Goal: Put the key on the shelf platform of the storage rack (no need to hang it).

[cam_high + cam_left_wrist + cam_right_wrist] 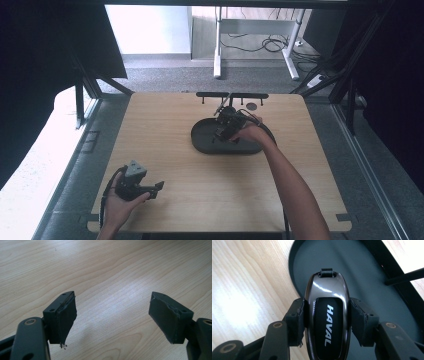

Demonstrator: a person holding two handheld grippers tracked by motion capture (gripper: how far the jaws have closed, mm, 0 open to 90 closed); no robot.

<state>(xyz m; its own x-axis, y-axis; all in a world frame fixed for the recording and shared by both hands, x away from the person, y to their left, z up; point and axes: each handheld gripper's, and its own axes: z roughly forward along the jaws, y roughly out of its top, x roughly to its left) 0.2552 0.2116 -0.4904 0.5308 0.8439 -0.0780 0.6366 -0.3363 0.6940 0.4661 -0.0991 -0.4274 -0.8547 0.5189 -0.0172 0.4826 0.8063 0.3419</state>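
High view: a wooden table point(175, 200) carried a dark oval tray point(202, 142) beyond its middle. The right gripper point(223, 127) hung over the tray, held by the right hand point(250, 134); the hand and gripper body hid the jaws and whatever lay between them. The left gripper point(159, 187) sat near the table's near left corner in the left hand point(120, 205), well apart from the tray. A small dark disc point(251, 106) lay near the far edge; its nature could not be made out. Two dark bars point(232, 95) ran along that far edge.

Right gripper view: the jaws were clamped on a glossy dark key fob point(327, 315), one pad pressing each long side. The fob bore the word HAVAL and a small strap loop point(327, 272) at its far end; its near end was cut off by the bottom of the frame. It was held above the tray point(367, 285), near the tray's rim. Whether it touched the tray floor could not be told. A thin dark rod point(404, 277) crossed the tray's rim at right, its ends out of frame.

Left gripper view: the jaws stood wide apart with bare table point(112, 277) between them. The left pad point(65, 320) showed frayed tape at its tip.
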